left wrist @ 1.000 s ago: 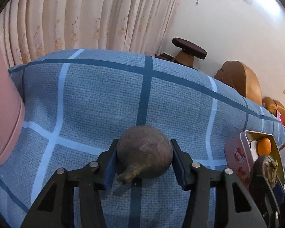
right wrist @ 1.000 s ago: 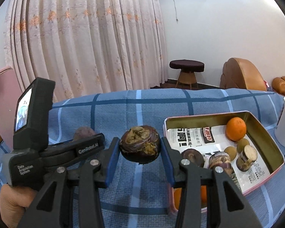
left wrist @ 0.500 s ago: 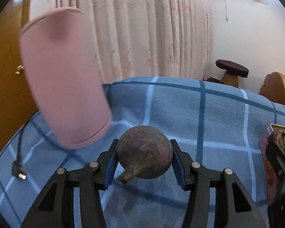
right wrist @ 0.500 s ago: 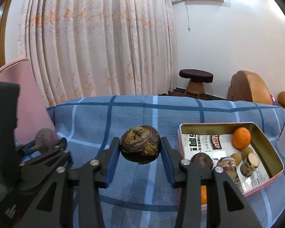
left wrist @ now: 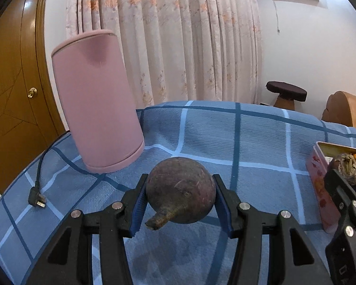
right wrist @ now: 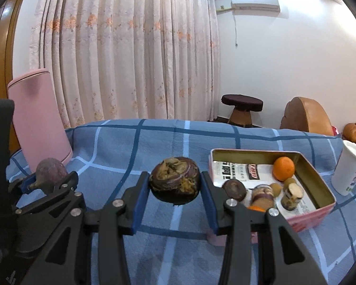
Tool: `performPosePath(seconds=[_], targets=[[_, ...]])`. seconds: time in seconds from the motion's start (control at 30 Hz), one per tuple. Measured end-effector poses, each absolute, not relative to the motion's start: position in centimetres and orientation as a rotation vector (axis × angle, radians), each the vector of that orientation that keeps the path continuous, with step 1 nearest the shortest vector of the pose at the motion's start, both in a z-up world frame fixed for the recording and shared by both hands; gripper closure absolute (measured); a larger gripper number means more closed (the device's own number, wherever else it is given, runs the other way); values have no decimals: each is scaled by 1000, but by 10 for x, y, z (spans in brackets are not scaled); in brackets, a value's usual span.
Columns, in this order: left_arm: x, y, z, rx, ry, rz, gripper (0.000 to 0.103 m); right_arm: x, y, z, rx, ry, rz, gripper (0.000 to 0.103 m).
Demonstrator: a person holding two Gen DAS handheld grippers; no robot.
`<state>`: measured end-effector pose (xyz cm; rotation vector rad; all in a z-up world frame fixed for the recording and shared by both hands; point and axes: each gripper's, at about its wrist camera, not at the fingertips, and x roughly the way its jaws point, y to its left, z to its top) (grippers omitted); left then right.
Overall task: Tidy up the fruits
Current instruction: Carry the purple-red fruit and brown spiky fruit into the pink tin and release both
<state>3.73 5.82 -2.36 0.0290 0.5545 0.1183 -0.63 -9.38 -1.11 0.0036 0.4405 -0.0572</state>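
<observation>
My left gripper (left wrist: 179,204) is shut on a round dull-purple fruit with a stub stem (left wrist: 180,193), held above the blue checked cloth. My right gripper (right wrist: 174,190) is shut on a dark wrinkled fruit (right wrist: 175,181), also held above the cloth. The left gripper and its fruit (right wrist: 51,173) show at the left of the right wrist view. The right gripper's fruit (left wrist: 347,169) shows at the right edge of the left wrist view. A pink tin (right wrist: 320,182), right of my right gripper, holds an orange (right wrist: 283,168) and several small brown fruits.
A tall pink cylinder (left wrist: 97,118) stands on the cloth at the back left. A black plug and cable (left wrist: 36,197) lie at the left edge. A white cup (right wrist: 348,168) stands right of the tin. Curtains, a stool and brown chairs are behind.
Both grippers have lifted and tilted up, keeping hold of their fruits. The left view has swung left, bringing the pink cylinder and the plug into sight. The tin looks farther off.
</observation>
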Motion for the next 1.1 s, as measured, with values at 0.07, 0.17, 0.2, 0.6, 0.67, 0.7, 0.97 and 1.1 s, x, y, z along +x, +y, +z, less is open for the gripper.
performPosePath(seconds=[0.07, 0.17, 0.2, 0.6, 0.67, 0.7, 0.97, 1.1], targets=[[31, 55, -23, 26, 548, 112, 49, -10, -97, -11, 2, 440, -59, 58], [22, 51, -22, 26, 535, 106, 49, -17, -102, -10, -1, 436, -63, 58], [19, 49, -21, 27, 531, 104, 49, -18, -103, -10, -3, 437, -63, 58], [-2, 19, -19, 39, 516, 28, 49, -45, -128, -9, -18, 429, -61, 57], [-5, 15, -18, 41, 517, 16, 49, -49, -134, -9, -10, 434, -62, 57], [-6, 12, -18, 40, 519, 8, 49, -49, -137, -10, -7, 437, -61, 57], [-15, -14, -18, 58, 521, -48, 49, -63, -163, -10, 5, 441, -78, 57], [-19, -27, -17, 64, 520, -73, 50, -68, -174, -9, 6, 438, -88, 57]])
